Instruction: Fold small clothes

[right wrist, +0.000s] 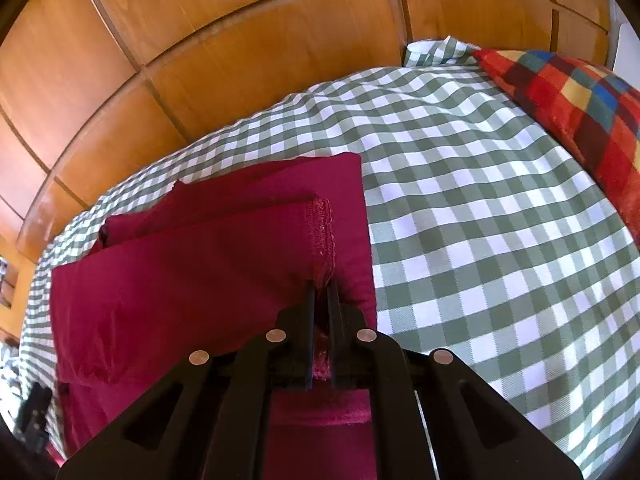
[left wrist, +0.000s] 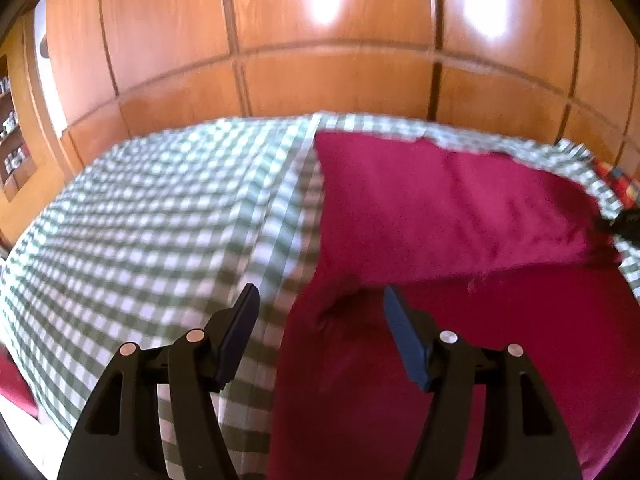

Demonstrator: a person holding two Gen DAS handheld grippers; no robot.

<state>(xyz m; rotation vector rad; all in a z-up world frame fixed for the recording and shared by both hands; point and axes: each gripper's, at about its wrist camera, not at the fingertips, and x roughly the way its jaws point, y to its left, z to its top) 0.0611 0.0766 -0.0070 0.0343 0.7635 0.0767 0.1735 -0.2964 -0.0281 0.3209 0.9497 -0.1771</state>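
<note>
A dark red garment (left wrist: 440,220) lies on a green and white checked bedspread (left wrist: 140,220). In the right wrist view the garment (right wrist: 200,264) is partly folded over itself, with a stitched hem running toward my gripper. My right gripper (right wrist: 322,292) is shut on that hem edge and holds the top layer slightly lifted. My left gripper (left wrist: 320,300) is open and empty, just above the garment's left edge, one finger over the bedspread and one over the red cloth.
A wooden panelled wardrobe (left wrist: 320,40) stands behind the bed. A multicoloured checked pillow (right wrist: 580,112) lies at the bed's right end. Shelves with small items (left wrist: 12,140) are at the far left. The bedspread (right wrist: 500,220) is bare right of the garment.
</note>
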